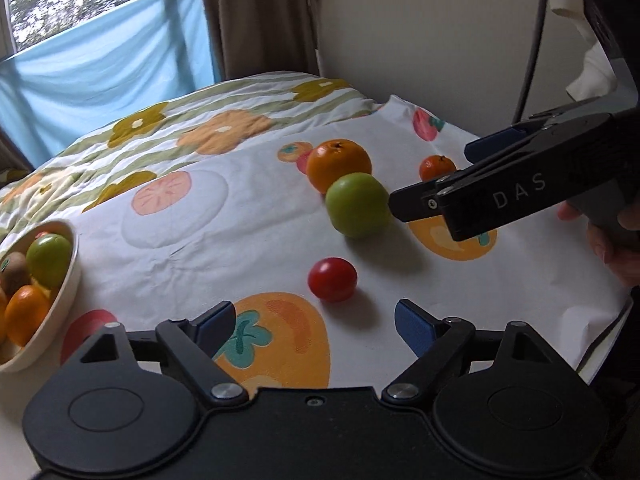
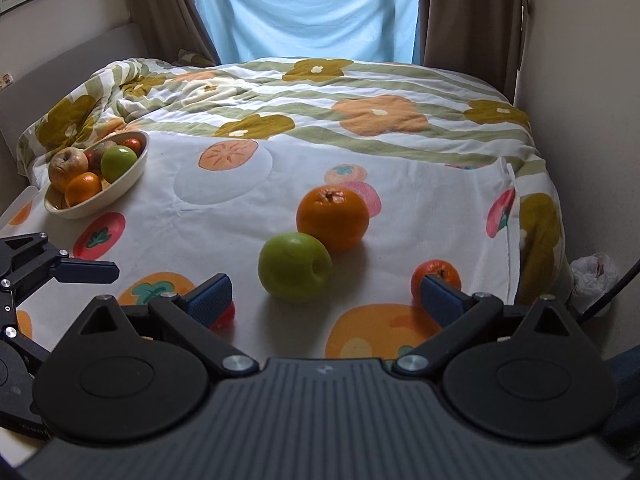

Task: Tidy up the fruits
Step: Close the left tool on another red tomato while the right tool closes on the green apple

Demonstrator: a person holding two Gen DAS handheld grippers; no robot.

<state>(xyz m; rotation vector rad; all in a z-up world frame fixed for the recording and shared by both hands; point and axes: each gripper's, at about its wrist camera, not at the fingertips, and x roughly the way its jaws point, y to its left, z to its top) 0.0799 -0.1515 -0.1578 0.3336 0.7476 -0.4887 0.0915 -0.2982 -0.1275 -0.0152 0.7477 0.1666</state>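
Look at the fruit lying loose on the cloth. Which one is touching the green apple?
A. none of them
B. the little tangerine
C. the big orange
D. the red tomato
C: the big orange sits right against the green apple, just behind it, while the red tomato and the little tangerine each lie apart with bare cloth around them.
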